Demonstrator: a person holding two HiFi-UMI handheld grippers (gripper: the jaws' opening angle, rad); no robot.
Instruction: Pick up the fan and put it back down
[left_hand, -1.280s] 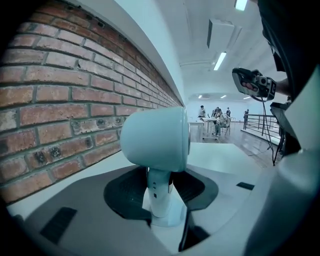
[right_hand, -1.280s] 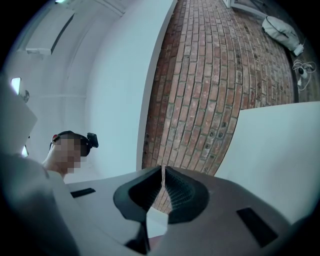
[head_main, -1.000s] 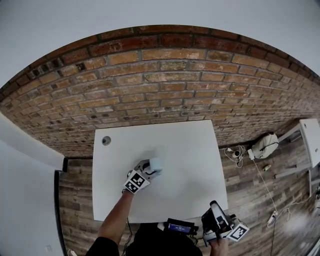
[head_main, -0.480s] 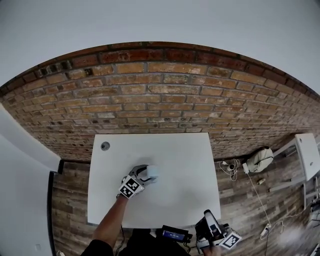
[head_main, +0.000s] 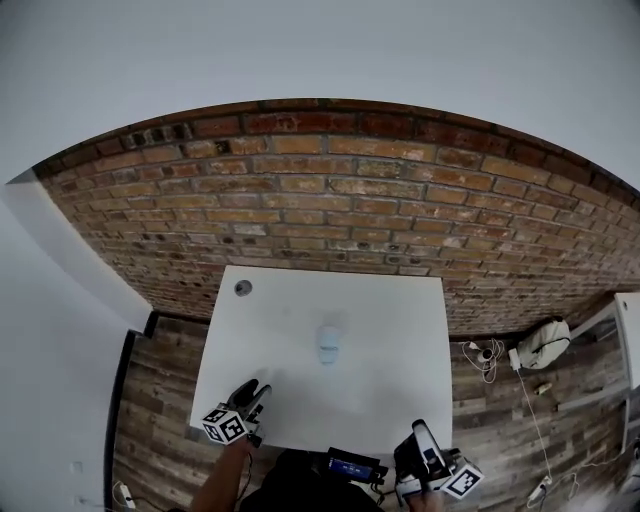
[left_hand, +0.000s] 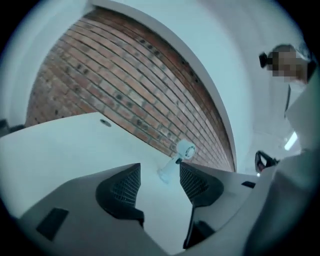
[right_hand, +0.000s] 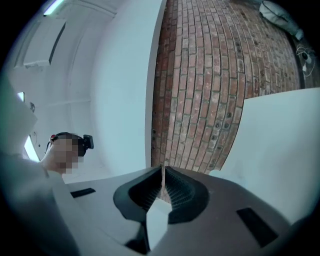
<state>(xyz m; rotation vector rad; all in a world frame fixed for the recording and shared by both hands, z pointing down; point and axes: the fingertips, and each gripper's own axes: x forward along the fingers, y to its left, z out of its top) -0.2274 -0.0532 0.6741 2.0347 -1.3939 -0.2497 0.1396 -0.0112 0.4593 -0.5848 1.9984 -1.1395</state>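
The small white fan (head_main: 329, 343) stands alone near the middle of the white table (head_main: 400, 320). In the left gripper view the fan (left_hand: 180, 156) shows well beyond the jaws, its round head towards the brick wall. My left gripper (head_main: 255, 395) hovers at the table's front left edge, far from the fan. Its jaws are opening and nothing is between the left gripper's (left_hand: 159, 172) pads. My right gripper (head_main: 420, 445) is off the table's front right corner. The right gripper (right_hand: 162, 182) is shut and empty, pointing up at the wall.
A cable hole (head_main: 243, 288) sits in the table's far left corner. The brick wall (head_main: 330, 200) runs behind the table. On the wooden floor at the right lie a white bag (head_main: 548, 343), cables (head_main: 485, 355) and another white table (head_main: 628, 320). A dark device (head_main: 352, 466) hangs at the person's waist.
My left gripper has let go of the fan and drawn back to the table's front left edge. The fan stays in the middle. The right gripper has kept still.
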